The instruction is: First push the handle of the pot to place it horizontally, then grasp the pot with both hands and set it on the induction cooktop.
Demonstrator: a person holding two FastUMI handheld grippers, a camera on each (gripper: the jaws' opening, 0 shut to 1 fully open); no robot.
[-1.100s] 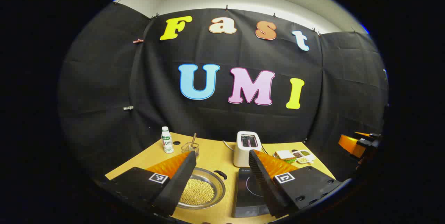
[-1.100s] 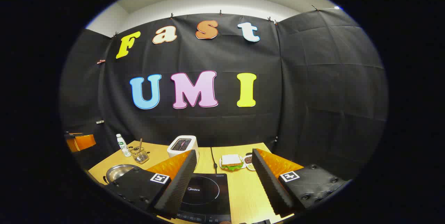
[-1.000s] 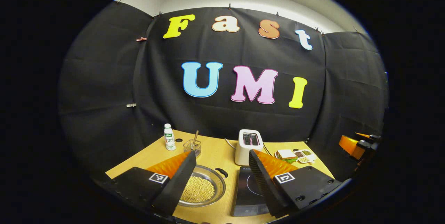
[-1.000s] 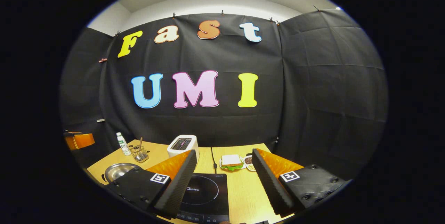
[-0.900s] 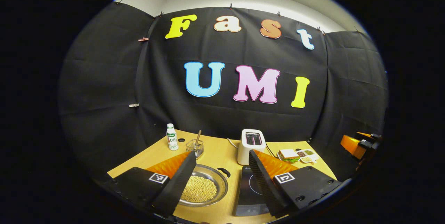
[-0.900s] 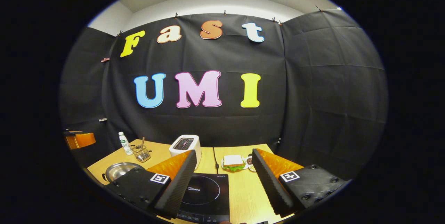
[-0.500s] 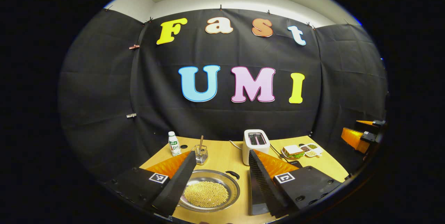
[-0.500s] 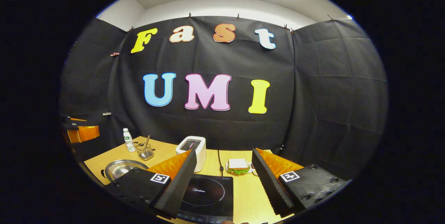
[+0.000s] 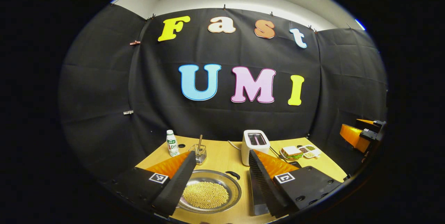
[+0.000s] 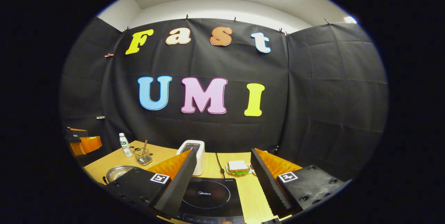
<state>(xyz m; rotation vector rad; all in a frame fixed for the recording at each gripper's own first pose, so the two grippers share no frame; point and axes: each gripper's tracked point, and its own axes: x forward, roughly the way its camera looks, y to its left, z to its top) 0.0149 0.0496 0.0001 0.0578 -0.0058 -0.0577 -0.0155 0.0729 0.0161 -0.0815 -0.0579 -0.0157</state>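
Spreading across both views, the desk point(image 9: 222, 156) carries the induction cooktop point(image 10: 212, 196) and, beside it, the pot point(image 9: 233, 187) of yellow beads. Left gripper point(image 9: 218, 182) and right gripper point(image 10: 222, 184) hover wide apart, holding nothing.

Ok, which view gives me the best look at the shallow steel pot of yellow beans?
The left gripper view: the shallow steel pot lies between its open fingers, beans and one black handle visible. The right gripper view catches just part of the pot's rim at lower left, behind its own finger.
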